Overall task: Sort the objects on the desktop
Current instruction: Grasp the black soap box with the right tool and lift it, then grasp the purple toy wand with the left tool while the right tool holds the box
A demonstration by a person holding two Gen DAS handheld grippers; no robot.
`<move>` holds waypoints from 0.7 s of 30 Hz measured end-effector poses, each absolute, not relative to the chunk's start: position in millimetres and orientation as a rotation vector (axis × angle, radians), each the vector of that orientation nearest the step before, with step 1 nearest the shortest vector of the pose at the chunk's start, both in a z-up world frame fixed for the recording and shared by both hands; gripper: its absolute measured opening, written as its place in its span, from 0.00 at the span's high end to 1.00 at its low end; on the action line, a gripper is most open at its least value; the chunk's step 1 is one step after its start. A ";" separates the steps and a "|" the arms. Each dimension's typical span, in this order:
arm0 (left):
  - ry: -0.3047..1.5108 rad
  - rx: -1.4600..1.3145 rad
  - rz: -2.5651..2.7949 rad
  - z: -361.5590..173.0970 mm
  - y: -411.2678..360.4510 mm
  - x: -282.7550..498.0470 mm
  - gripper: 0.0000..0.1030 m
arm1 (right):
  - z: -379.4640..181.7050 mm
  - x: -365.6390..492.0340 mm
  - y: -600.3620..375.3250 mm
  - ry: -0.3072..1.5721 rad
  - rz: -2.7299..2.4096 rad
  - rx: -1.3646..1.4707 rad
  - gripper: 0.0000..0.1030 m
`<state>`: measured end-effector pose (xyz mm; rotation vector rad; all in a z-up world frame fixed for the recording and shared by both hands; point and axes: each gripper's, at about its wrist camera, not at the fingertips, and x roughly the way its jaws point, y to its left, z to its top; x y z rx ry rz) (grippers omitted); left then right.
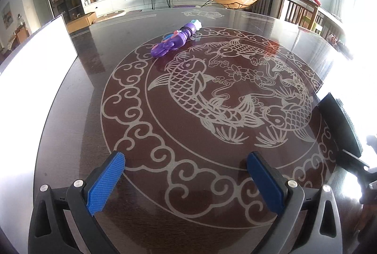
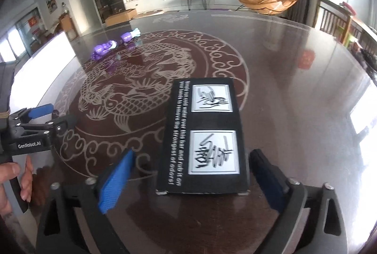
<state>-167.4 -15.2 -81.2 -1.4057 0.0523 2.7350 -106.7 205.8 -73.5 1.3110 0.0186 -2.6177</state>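
The right gripper (image 2: 190, 179) is standing wide open, its blue pads flanking the near end of a black box (image 2: 202, 136) without touching it; the box is lying flat on the glossy table (image 2: 294, 112). The left gripper (image 1: 186, 179) is hanging open over bare tabletop, holding nothing. Farther off, a purple toy (image 1: 175, 39) is lying beside a white board (image 1: 40, 61).

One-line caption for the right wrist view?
Open right gripper straddles a black box lying on the fish-patterned table, pads clear of it; purple toy beyond.
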 end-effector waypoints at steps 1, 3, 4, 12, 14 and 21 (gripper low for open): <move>0.052 -1.406 2.735 -81.2 -15.1 -167.4 0.00 | -74.2 -106.6 204.3 0.028 -2.621 1.314 0.01; 0.052 -1.407 2.734 -81.2 -15.1 -167.4 0.00 | -75.6 -105.5 201.7 0.050 -2.624 1.322 0.00; 0.052 -1.407 2.732 -81.2 -15.2 -167.4 0.00 | -75.7 -108.2 199.4 0.058 -2.625 1.325 0.00; 0.140 -1.403 2.642 -60.8 -23.8 -209.0 0.00 | -74.0 -113.1 196.4 0.076 -2.627 1.332 0.00; 0.131 -1.382 2.654 -51.8 -26.4 -228.5 0.00 | -72.0 -118.8 195.6 0.086 -2.627 1.337 0.00; 0.175 -1.398 2.628 -42.2 -17.6 -310.0 0.00 | -71.1 -123.1 194.1 0.072 -2.623 1.332 0.00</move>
